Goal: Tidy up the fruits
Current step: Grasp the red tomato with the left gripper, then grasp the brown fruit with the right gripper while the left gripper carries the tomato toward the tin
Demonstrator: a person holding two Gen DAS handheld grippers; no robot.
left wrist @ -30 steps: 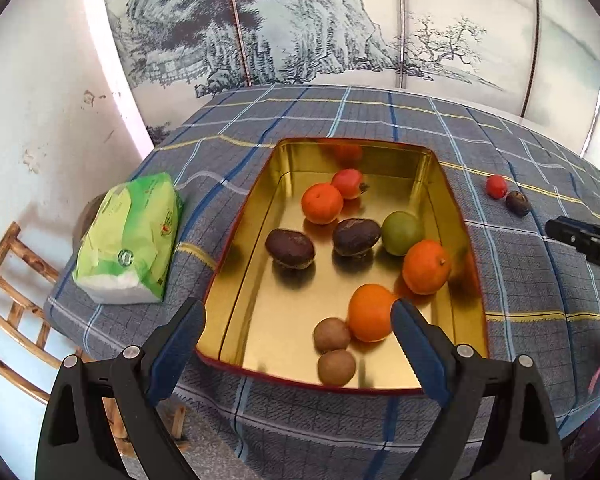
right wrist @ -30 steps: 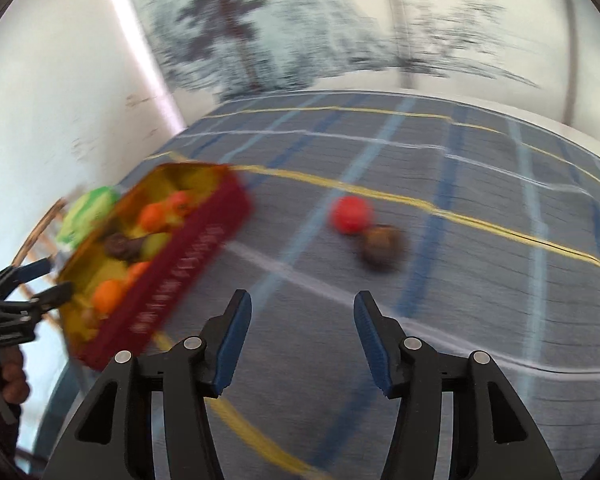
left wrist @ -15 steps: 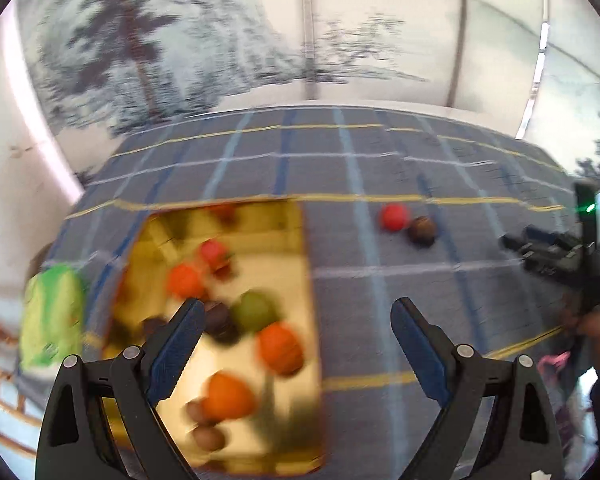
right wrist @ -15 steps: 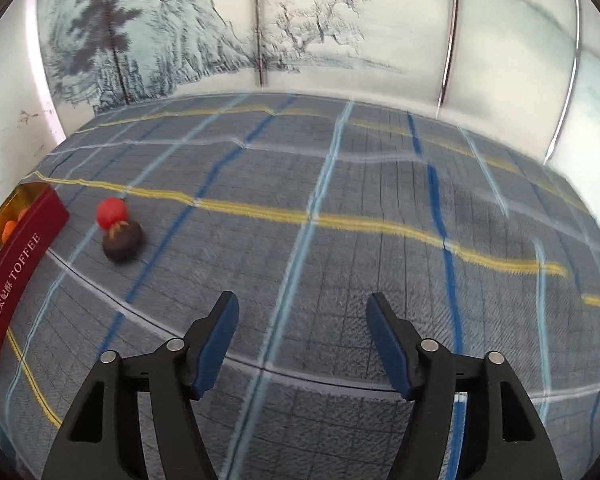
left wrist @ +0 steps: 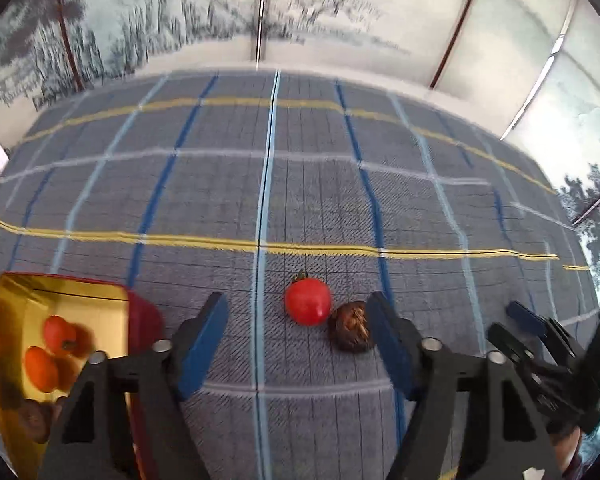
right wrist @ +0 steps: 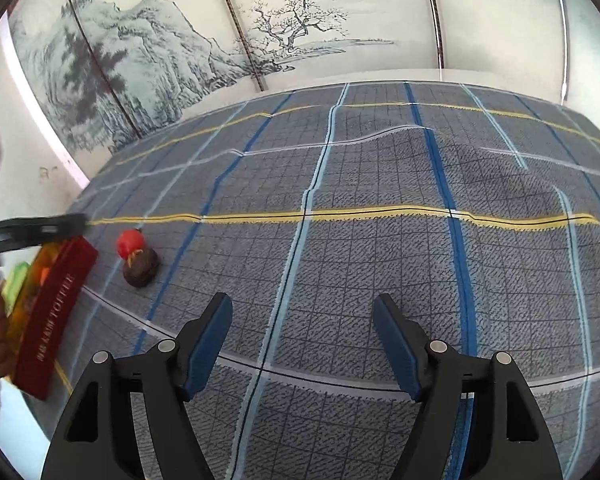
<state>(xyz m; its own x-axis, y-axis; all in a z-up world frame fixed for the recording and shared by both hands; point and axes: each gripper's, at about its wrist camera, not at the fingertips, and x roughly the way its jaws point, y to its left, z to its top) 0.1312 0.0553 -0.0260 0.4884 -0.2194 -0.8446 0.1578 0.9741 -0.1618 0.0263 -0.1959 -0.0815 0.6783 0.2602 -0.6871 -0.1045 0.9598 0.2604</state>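
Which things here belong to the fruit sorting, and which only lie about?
Job: red tomato; dark brown fruit; gold tin holding fruits; left gripper, open.
Lying about: plaid tablecloth; green packet; right gripper, open.

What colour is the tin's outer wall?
Dark red with pale lettering on the tin, clearest in the right wrist view.

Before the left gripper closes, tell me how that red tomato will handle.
The tomato is round and glossy, so it will probably roll or slip if nudged off-centre. It seems to touch the brown fruit, which may get pushed too. Its thin-looking skin suggests a gentle squeeze from the left gripper.
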